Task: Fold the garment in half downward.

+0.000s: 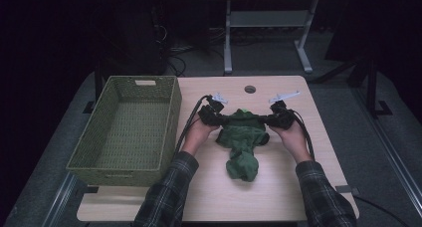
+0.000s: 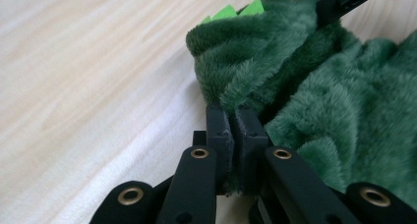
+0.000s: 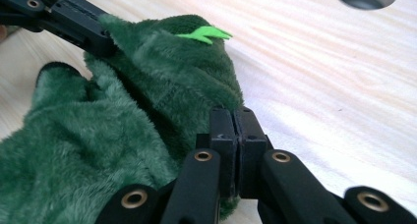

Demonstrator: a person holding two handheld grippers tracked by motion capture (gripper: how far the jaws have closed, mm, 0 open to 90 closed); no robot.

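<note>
Green plush garment [image 1: 243,140] lies mid-table, right of the wicker basket [image 1: 127,125]. Left gripper [image 1: 215,118] and right gripper [image 1: 272,118] each pinch its far edge, jaws clamped tight on fabric.

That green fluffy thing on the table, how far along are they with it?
Done: both grippers, left and right, are shut on the green fleece garment at its top corners. In hand: holding it, mostly resting on the table. Left, probably: getting it into the empty wicker basket.
</note>
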